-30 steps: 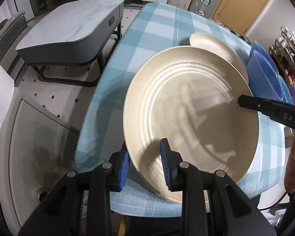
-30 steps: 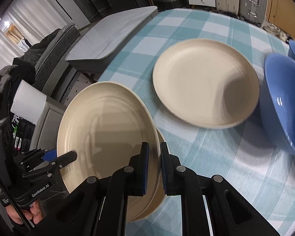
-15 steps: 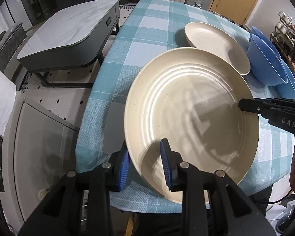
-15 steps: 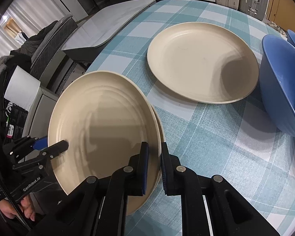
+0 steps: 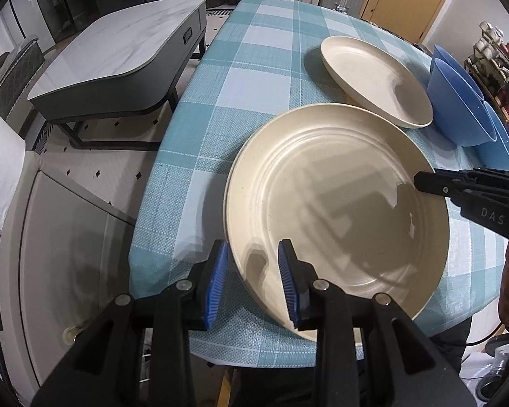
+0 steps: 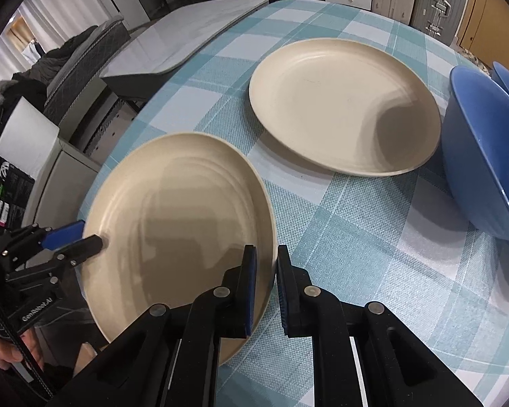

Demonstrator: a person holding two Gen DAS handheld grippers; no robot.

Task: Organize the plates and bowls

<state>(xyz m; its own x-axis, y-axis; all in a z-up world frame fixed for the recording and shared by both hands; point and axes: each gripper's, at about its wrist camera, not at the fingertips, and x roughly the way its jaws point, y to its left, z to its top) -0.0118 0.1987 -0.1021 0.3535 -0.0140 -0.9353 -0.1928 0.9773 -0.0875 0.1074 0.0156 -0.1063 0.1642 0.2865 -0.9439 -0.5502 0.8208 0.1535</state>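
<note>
Now the near cream plate (image 5: 336, 203) sits lower than a second ago, nearly on the table (image 5: 247, 78): set-down looks close. The left claw (image 5: 252, 279) straddles its rim, jaws just easing apart, pads seemingly clear; the right claw (image 6: 263, 288) pinches the opposite rim. Two cream plates show, the far plate (image 6: 342, 105) resting free, plus two blue bowls (image 6: 482, 156) at right.

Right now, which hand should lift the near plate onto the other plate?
Right, probably. The right fingers clamp the near plate's rim on the side facing the far plate; the left fingers have just been opening, rim between them.
</note>
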